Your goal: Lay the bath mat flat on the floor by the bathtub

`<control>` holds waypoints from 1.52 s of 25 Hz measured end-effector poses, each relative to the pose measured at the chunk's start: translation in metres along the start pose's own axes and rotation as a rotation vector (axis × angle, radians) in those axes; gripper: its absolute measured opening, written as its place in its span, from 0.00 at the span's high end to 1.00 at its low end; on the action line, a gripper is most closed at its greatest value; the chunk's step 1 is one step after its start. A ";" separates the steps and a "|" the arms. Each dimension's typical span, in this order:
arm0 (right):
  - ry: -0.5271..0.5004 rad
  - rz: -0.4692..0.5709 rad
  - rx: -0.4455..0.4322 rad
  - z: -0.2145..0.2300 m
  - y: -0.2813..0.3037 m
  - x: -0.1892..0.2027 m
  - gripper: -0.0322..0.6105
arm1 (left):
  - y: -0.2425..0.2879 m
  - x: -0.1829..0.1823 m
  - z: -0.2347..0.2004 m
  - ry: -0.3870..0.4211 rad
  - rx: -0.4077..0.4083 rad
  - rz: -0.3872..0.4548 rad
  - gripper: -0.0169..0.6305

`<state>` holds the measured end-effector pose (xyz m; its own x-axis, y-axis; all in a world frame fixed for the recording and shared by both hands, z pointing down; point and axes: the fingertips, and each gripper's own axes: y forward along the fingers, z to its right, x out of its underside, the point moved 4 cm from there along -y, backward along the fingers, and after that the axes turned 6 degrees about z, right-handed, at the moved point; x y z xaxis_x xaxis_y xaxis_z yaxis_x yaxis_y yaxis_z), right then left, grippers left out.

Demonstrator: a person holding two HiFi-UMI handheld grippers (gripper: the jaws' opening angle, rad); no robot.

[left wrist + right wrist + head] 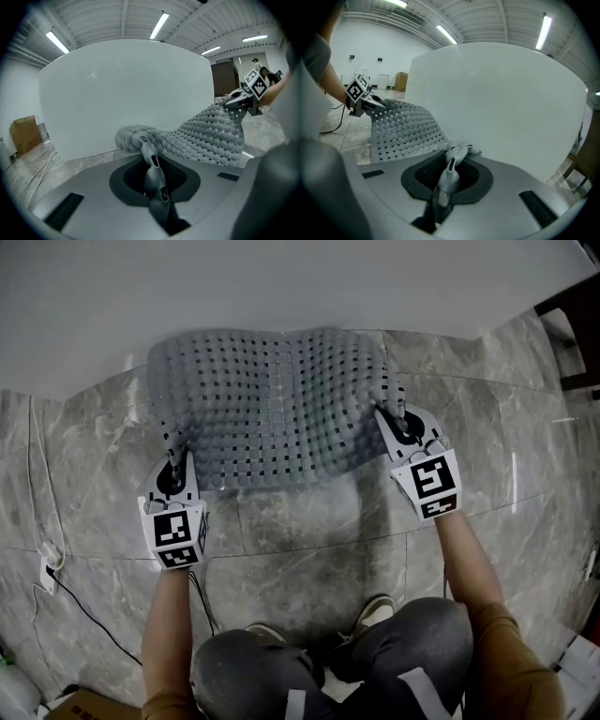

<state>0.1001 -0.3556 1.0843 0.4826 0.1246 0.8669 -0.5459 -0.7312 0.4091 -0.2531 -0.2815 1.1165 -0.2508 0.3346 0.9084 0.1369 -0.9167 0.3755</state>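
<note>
Head view: L tongs point(174, 442), R tongs point(392, 416) each clamp a bath mat point(272, 399) corner, prob. off floor point(309, 526).

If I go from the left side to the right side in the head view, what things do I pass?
First the black cable → left gripper → grey bath mat → right gripper.
</note>
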 end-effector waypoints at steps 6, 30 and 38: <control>0.024 -0.060 0.008 0.011 0.000 0.032 0.87 | 0.006 0.019 -0.004 -0.045 -0.035 -0.072 0.91; 0.146 -0.383 -0.018 0.022 0.011 0.121 0.76 | 0.024 0.079 -0.020 -0.161 -0.058 -0.295 0.77; 0.106 -0.429 -0.015 0.026 0.005 0.139 0.70 | 0.029 0.056 0.005 0.129 -0.042 -0.224 0.69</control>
<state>0.1823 -0.3589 1.1993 0.5950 0.4838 0.6418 -0.3217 -0.5884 0.7418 -0.2579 -0.2886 1.1794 -0.3911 0.5024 0.7711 0.0249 -0.8318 0.5545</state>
